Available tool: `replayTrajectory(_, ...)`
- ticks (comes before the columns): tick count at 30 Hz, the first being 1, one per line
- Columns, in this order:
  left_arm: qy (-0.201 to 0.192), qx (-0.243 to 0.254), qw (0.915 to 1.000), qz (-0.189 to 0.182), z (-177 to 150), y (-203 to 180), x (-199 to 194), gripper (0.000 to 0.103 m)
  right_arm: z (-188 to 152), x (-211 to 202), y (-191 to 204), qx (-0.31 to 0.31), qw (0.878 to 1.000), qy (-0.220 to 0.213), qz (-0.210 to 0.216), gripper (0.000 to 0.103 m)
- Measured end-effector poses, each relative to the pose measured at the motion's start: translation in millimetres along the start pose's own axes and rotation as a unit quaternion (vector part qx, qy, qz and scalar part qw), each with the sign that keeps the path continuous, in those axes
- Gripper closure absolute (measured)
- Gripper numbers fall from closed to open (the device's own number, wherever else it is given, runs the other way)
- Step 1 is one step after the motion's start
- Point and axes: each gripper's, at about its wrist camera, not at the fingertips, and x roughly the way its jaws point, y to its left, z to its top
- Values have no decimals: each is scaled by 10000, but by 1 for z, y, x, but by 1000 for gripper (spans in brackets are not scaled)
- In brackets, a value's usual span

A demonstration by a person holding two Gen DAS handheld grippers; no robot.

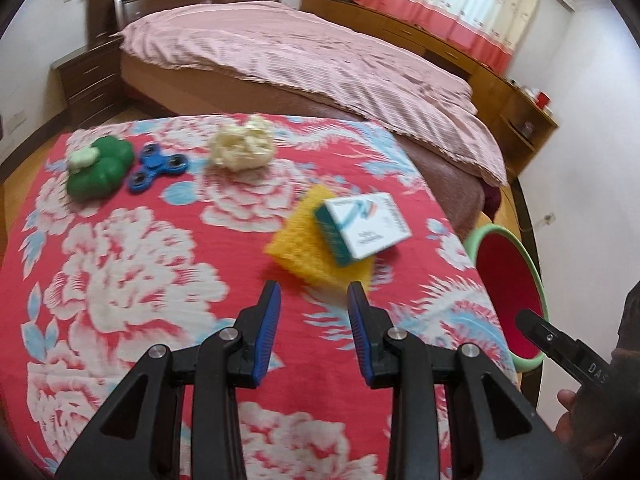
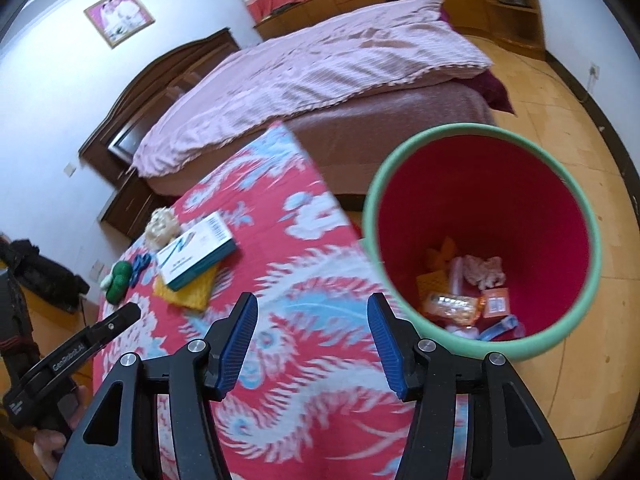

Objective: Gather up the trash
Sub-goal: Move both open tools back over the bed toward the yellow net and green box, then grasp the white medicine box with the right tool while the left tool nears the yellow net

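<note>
A red bin with a green rim (image 2: 576, 208) stands by the table's right edge and holds several wrappers and scraps (image 2: 468, 288); it also shows in the left wrist view (image 1: 536, 264). On the floral-clothed table lie a white and teal box (image 1: 362, 226) on a yellow sponge cloth (image 1: 296, 248), a crumpled cream paper ball (image 1: 242, 144), a blue fidget spinner (image 1: 158, 168) and a green toy (image 1: 100, 170). My left gripper (image 1: 314, 290) is open and empty, just short of the yellow cloth. My right gripper (image 2: 312, 304) is open and empty above the table edge beside the bin.
A bed with a pink striped quilt (image 1: 304, 52) stands behind the table. A dark nightstand (image 1: 88, 80) is at the left and wooden cabinets (image 1: 520, 108) line the far wall. The floor is yellow tile (image 2: 560, 100).
</note>
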Motion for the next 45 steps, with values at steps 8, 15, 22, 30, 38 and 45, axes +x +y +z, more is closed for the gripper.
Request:
replayTrajectory(8,-71,-409,9988,259,6,45,0,69,6,27,45,-221,9994,227,170,43)
replayTrajectory(15,-111,-656,9971,366,6,74,0,69,13,54,72,45,9986,463,269,32)
replayTrajectory(22,-187,-769,9959,437,7,92,1,69,21,76,93,341,9973,599,255,32)
replayTrajectory(30,-191,-950,9947,356,5,108,4,69,36,100,112,777,9949,616,198,32)
replayTrajectory(38,-203,-973,9946,308,3,113,3,69,46,128,135,680,9952,699,-56,30)
replayTrajectory(45,-172,-954,9949,262,2,111,4,69,40,138,143,61,9967,771,-260,30)
